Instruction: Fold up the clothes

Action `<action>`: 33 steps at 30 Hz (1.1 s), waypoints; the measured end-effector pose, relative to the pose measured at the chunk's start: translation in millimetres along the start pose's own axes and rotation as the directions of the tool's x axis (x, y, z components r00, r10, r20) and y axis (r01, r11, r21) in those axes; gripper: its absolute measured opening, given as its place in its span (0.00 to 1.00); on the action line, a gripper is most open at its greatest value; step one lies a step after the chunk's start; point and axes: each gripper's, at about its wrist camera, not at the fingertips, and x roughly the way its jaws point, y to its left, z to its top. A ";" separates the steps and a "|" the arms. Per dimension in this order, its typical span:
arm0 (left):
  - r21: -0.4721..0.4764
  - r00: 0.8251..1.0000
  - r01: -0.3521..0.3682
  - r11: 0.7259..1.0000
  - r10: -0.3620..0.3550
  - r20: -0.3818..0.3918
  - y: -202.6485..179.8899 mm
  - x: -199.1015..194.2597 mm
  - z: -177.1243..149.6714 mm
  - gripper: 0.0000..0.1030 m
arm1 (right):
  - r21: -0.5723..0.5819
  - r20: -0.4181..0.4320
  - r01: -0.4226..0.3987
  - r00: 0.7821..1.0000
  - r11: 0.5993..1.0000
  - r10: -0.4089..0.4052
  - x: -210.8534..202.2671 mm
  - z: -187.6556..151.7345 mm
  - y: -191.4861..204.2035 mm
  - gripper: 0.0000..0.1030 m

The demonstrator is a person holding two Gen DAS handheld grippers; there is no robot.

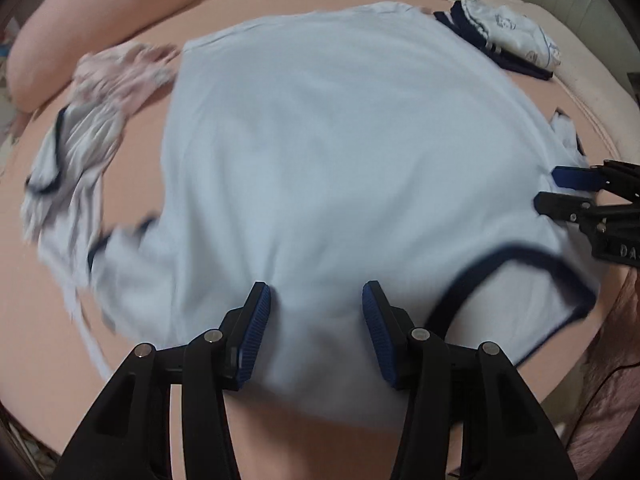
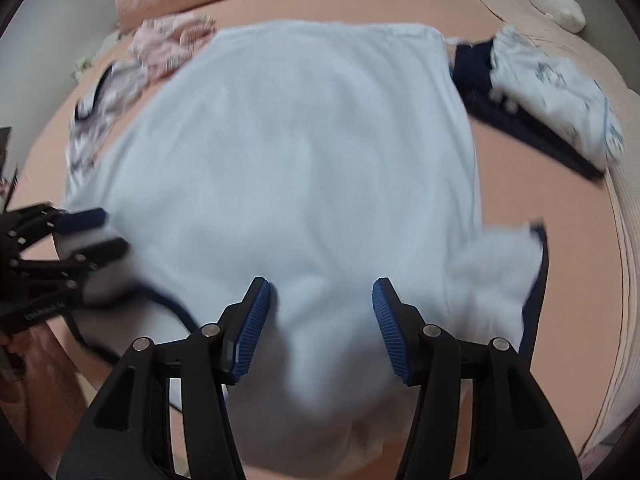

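Left wrist view: pale blue shirt spread flat on the pink bed

One pale blue shirt (image 1: 328,168) lies mid-bed. At nine o'clock, two crumpled garments: a pink one (image 1: 120,76) and a striped one (image 1: 76,160). Bare sheet (image 1: 44,300) lies open at seven o'clock. Left gripper (image 1: 316,300) is released, jaws wide over the near hem. At two o'clock sits one folded pile (image 1: 512,44). Right gripper (image 2: 322,300) is likewise released, above the shirt.

A pale blue T-shirt (image 1: 328,152) with a navy-trimmed neckline (image 1: 516,280) is spread flat on the pink bed sheet (image 1: 132,360), its hem farthest from the cameras, while a crumpled pile of pink and striped garments (image 1: 96,128) and folded white and navy clothes (image 1: 512,40) are laid beside it.
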 end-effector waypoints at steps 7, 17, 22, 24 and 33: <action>-0.246 0.962 0.211 0.946 -0.156 0.224 26.9 -48.7 -33.7 0.58 | 0.156 0.115 -0.013 0.993 0.988 -0.005 -60.4 -63.2 -20.0 0.51; -0.047 0.937 0.308 0.950 -0.295 0.185 -60.9 -28.0 -30.4 0.57 | 0.293 0.161 -0.014 0.986 0.956 -0.035 -79.2 -100.5 -18.9 0.52; 0.046 0.956 0.248 0.968 -0.252 0.152 -103.2 -5.7 -16.7 0.55 | 0.225 0.183 -0.033 0.983 0.974 -0.009 -76.9 -99.6 -3.9 0.52; 0.048 0.968 0.218 0.975 -0.222 0.116 -112.2 5.0 -10.9 0.55 | 0.182 0.111 0.020 0.993 0.983 -0.041 -57.0 -97.7 9.0 0.52; 0.110 0.976 0.191 0.975 -0.200 0.085 -106.7 -14.9 -40.5 0.56 | 0.178 0.006 0.168 0.985 0.970 -0.172 -51.2 -120.1 -1.1 0.60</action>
